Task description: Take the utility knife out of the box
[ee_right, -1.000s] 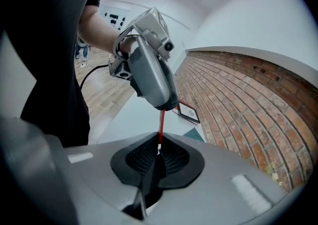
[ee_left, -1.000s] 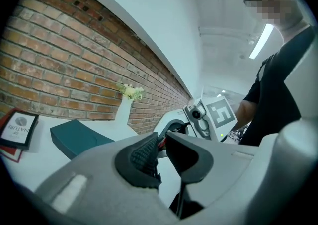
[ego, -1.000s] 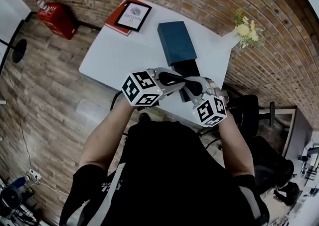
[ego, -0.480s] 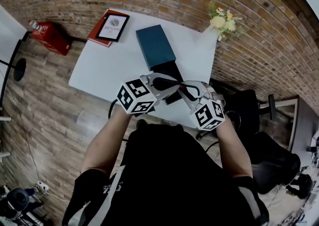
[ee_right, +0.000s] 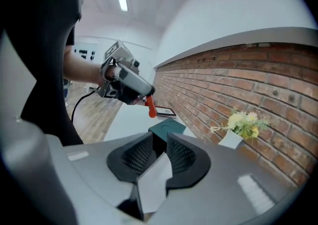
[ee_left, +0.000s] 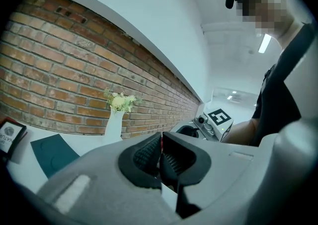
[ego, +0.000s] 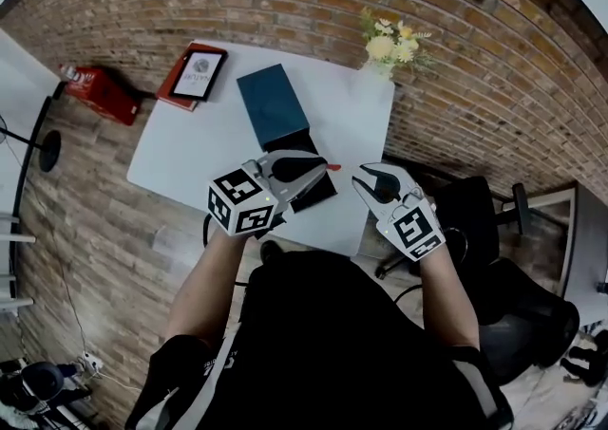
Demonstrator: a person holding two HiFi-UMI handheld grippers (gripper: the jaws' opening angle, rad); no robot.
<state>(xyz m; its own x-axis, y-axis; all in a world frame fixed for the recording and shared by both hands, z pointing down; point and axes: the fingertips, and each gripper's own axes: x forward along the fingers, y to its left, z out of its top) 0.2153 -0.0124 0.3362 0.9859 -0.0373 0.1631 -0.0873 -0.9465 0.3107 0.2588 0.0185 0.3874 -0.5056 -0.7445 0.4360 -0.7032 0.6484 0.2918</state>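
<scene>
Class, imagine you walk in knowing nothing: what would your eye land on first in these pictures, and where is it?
The red utility knife stands out, pinched in the left gripper, whose fingers have just been closing on it, over the white table's near edge. Beside it the right gripper, fingers just opening, holds nothing. Behind lie the teal box and, at the far corner, yellow flowers.

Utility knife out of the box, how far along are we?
Done: the orange-red utility knife is up in the air, clear of the dark teal box, whose black tray is slid out. In hand: the left gripper holds the knife, its jaws just closed on it; the right gripper, its jaws just opening, is empty. Left: probably only setting it down.
</scene>
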